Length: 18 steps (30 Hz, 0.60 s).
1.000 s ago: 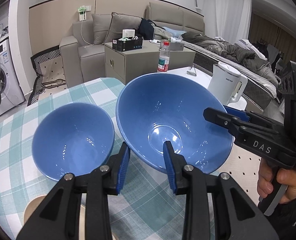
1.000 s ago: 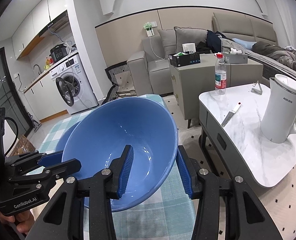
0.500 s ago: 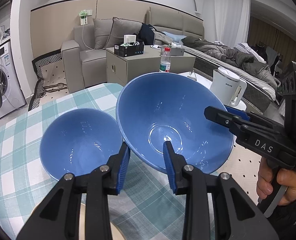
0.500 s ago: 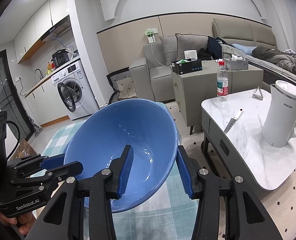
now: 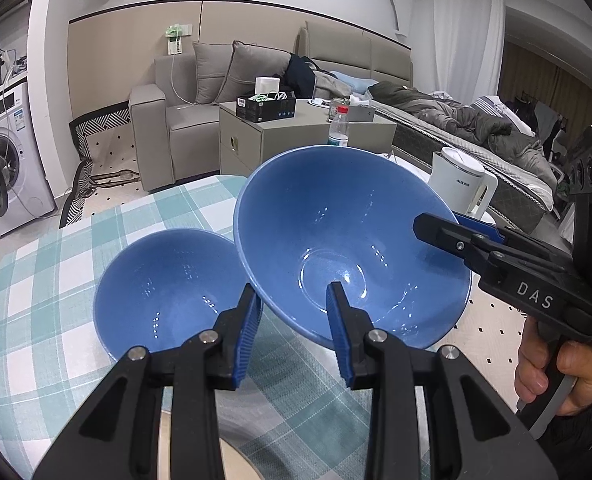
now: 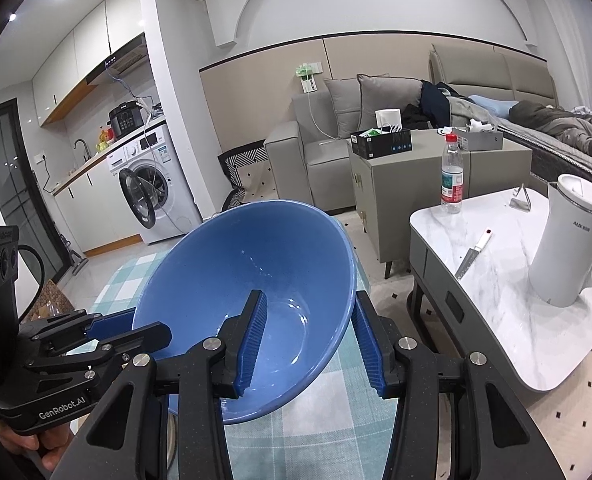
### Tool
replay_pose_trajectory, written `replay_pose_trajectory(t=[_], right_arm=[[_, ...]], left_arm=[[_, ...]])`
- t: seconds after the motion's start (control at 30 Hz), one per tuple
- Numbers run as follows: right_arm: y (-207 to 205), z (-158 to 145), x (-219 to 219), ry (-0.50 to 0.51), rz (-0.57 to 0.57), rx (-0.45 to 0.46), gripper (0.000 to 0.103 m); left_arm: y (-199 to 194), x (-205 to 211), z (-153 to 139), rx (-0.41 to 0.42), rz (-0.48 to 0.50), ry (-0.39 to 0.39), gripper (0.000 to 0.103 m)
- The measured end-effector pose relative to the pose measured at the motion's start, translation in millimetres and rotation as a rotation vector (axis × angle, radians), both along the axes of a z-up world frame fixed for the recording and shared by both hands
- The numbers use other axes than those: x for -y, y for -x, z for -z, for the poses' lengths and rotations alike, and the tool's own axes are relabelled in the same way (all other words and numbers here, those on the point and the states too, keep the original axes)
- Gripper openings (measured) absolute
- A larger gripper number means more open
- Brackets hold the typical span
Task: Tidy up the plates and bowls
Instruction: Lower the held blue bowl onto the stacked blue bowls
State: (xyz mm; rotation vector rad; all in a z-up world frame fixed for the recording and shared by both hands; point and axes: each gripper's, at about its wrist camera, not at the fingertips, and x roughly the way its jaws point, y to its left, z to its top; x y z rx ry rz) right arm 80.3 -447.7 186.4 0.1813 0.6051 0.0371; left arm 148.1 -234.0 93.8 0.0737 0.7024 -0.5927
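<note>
A large blue bowl (image 5: 347, 240) hangs tilted above the checked tablecloth (image 5: 56, 272). My left gripper (image 5: 294, 320) is shut on its near rim, one finger inside and one outside. My right gripper (image 6: 309, 332) is shut on the opposite rim of the same bowl (image 6: 248, 276); it also shows in the left wrist view (image 5: 455, 232). A smaller blue bowl (image 5: 168, 292) sits on the cloth, left of and below the large one. In the right wrist view the large bowl hides it.
A marble side table (image 6: 507, 280) stands to the right with a white kettle (image 6: 571, 240), a knife (image 6: 471, 256) and a water bottle (image 6: 451, 176). A pale plate edge (image 5: 236, 460) lies under my left gripper. A sofa, a cabinet and a washing machine stand beyond.
Both grippers have lifted the large bowl, still gripped at both rims. The small bowl now sits nearer its left underside in the left wrist view.
</note>
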Motion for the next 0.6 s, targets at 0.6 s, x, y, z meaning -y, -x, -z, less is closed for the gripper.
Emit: replay_pose_trajectory(t=[0.6], right_arm=[[-20.8,-11.8,-30.1,0.021,-0.029,0.013,0.046]], left_arm=[[-12.1,-30.1,-9.7,0.023,-0.042,0.025,0.033]])
